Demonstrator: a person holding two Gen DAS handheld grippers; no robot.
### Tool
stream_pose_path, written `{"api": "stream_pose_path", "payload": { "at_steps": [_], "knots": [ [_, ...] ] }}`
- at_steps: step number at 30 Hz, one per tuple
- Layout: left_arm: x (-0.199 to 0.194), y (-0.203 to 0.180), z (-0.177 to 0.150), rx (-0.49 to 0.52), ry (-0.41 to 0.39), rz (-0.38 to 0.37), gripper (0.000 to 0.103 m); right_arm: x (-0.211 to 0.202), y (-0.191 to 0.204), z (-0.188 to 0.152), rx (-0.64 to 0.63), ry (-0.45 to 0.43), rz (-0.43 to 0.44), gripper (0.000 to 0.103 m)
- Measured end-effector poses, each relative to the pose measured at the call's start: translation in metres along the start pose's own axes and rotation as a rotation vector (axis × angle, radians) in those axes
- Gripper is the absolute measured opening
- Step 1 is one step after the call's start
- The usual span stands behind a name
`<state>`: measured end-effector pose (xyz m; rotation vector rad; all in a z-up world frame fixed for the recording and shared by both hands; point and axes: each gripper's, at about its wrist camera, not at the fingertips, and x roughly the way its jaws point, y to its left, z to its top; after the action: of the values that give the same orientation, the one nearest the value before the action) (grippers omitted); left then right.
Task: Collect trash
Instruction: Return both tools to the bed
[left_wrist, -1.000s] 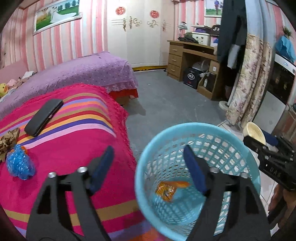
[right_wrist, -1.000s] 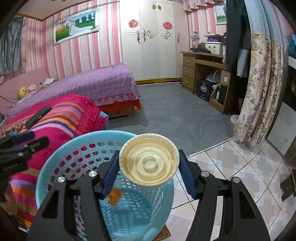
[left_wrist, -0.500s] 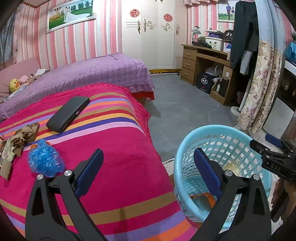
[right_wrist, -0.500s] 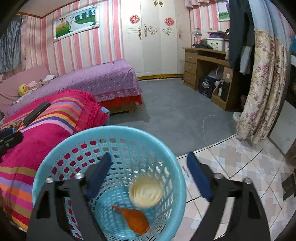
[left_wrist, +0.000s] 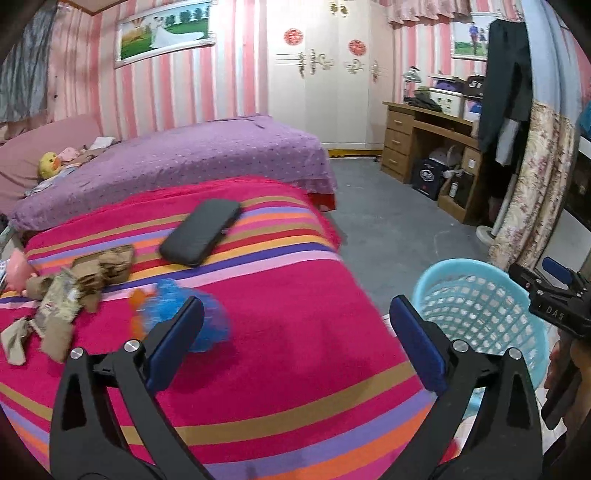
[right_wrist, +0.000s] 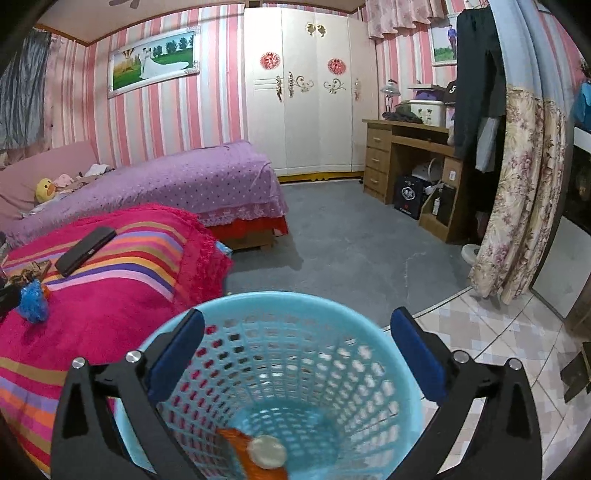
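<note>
- Right hand-held gripper (right_wrist: 297, 354) over the blue basket (right_wrist: 332, 306), jaws opening, nothing between them.
- Left hand-held gripper (left_wrist: 295, 332) spread wide, empty, above the bed (left_wrist: 295, 369).
- Blue crinkly wrapper (left_wrist: 207, 321) just ahead: probably light, squashy; pinch its bulk.
- Brown paper scraps (left_wrist: 70, 291) lie beyond.

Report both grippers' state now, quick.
Left gripper: open, empty, over the blanket.
Right gripper: jaws opening, nothing between the fingers, above the basket.
</note>
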<state>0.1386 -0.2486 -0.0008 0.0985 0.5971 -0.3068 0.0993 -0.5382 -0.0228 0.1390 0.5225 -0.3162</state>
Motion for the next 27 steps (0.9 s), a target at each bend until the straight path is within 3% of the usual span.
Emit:
{"api": "stream_pose_path", "payload": {
  "at_steps": [18,27],
  "knots": [
    [-0.018,0.162,-0.026,-0.037,-0.004,0.217,0.097,0.016,0.11,0.003,-0.015,0.021,0.029,0.098],
    [-0.017,0.225,-0.042,-0.061,0.029,0.261,0.097,0.02,0.154,-0.001,-0.073,0.031,0.042,0.098]
  ]
}}
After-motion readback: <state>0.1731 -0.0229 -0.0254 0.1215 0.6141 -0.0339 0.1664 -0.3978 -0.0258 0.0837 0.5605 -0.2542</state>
